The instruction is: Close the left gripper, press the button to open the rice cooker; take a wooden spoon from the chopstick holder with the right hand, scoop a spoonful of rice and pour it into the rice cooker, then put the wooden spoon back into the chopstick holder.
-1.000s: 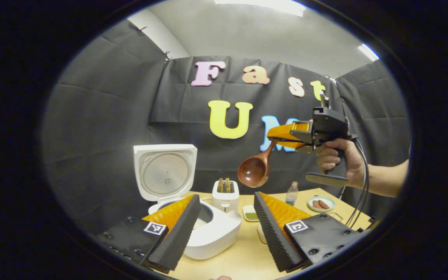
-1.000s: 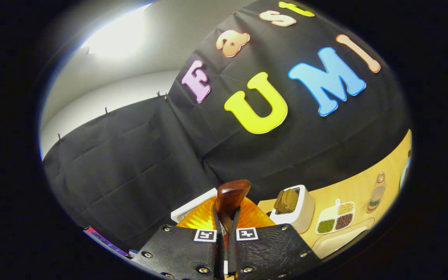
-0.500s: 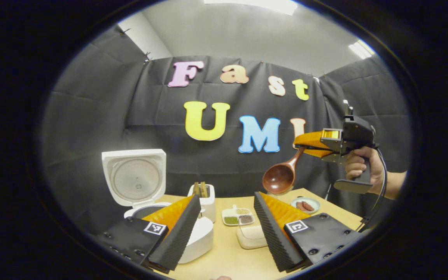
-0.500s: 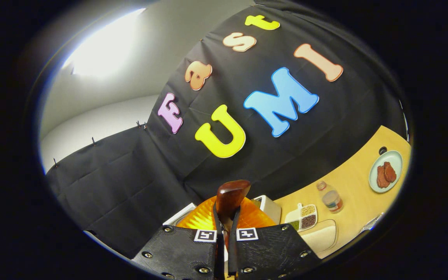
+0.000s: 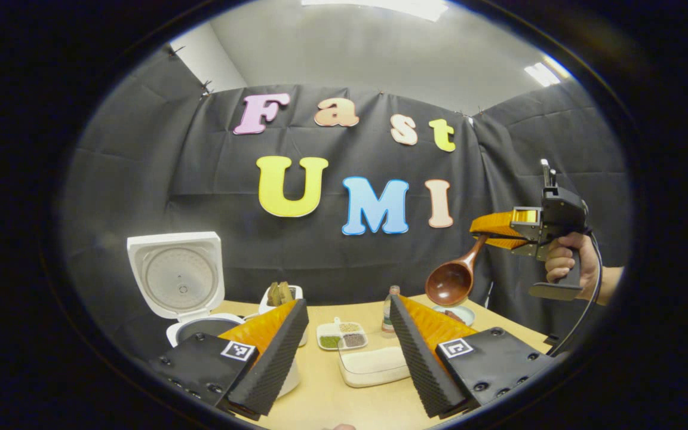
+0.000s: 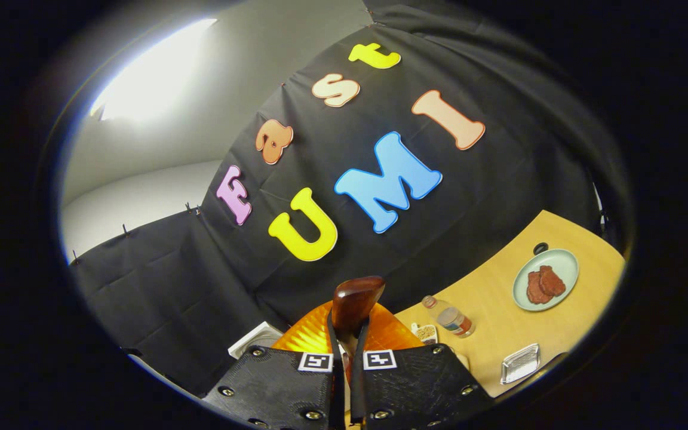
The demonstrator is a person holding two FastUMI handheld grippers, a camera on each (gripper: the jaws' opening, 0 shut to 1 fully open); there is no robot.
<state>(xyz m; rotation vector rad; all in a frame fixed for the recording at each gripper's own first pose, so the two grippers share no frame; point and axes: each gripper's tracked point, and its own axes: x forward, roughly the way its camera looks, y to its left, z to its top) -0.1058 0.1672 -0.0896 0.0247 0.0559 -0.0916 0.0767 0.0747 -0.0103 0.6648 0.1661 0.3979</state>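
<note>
The white rice cooker [image 5: 200, 327] stands at the left with its lid [image 5: 177, 276] up. My left gripper [image 5: 347, 304] is open low over the table, nothing between its fingers. A white box of rice [image 5: 374, 365] lies just beyond them. Behind the cooker is the white holder [image 5: 281, 295] with brown pieces in it. High on the right, a hand [image 5: 568, 263] holds my right gripper [image 5: 496, 230], shut on the wooden spoon [image 5: 452, 282], whose bowl hangs down and looks empty. In the right gripper view the spoon handle [image 6: 356, 298] sticks out from the right gripper [image 6: 347, 337].
On the yellow table [image 6: 499, 322] are a sectioned dish of grains [image 5: 341, 336], a small bottle [image 6: 448, 318], a pale plate with meat [image 6: 544, 280] and a small clear tray [image 6: 520, 363]. Black cloth walls close the back and right.
The right gripper has carried the spoon to the right and somewhat lower, away from the cooker. The left gripper view has swung right, so the cooker sits farther left.
</note>
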